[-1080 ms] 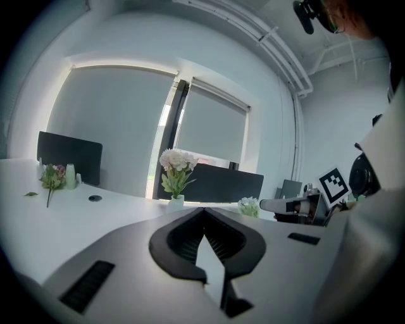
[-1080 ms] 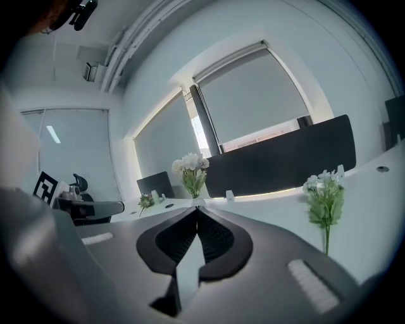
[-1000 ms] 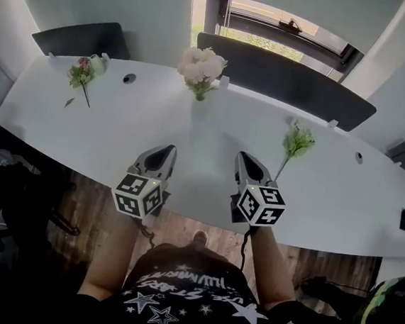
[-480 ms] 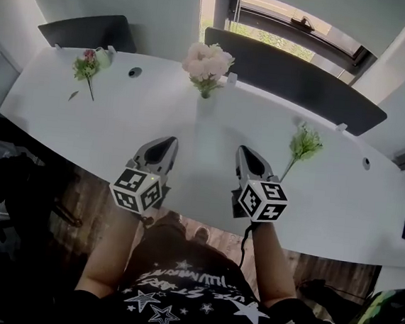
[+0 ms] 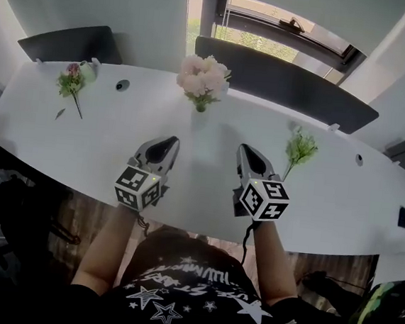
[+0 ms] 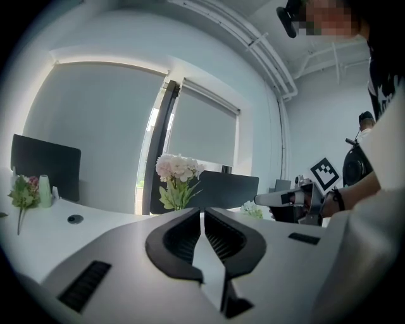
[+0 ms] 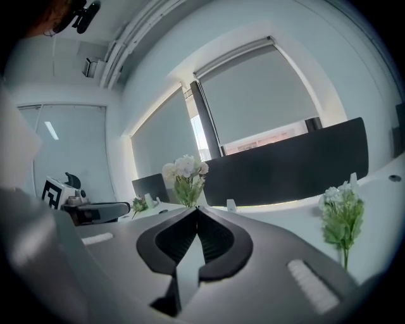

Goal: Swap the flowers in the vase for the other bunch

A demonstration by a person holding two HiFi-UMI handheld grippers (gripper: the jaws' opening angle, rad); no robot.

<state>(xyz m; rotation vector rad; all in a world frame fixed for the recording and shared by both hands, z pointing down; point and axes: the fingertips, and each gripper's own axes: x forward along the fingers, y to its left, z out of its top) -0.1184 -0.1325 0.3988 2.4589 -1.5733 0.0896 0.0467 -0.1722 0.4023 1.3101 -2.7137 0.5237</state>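
Pink flowers (image 5: pixel 203 79) stand in the vase (image 5: pixel 198 120) on the bench (image 5: pixel 341 199) in head view, green bunch (image 5: pixel 300 147) just right of the right gripper (image 5: pixel 250 157), left gripper (image 5: pixel 164 148) beside it. Left gripper view: jaws pressed together, nothing between. Right gripper view: same; stems judged light, soft, crushable, so pinch the bundled stems low.

I count three bunches of flowers: a pale pink bunch (image 5: pixel 203 79) dead ahead of my fingers, a green sprig (image 5: pixel 300 147) just right of them, and a small pink bunch (image 5: pixel 70 81) far left. Two grippers: left gripper (image 5: pixel 170 142), right gripper (image 5: pixel 245 150). Two dark screens beyond: left screen (image 5: pixel 68 41), right screen (image 5: pixel 288 84). One table (image 5: pixel 120 128).
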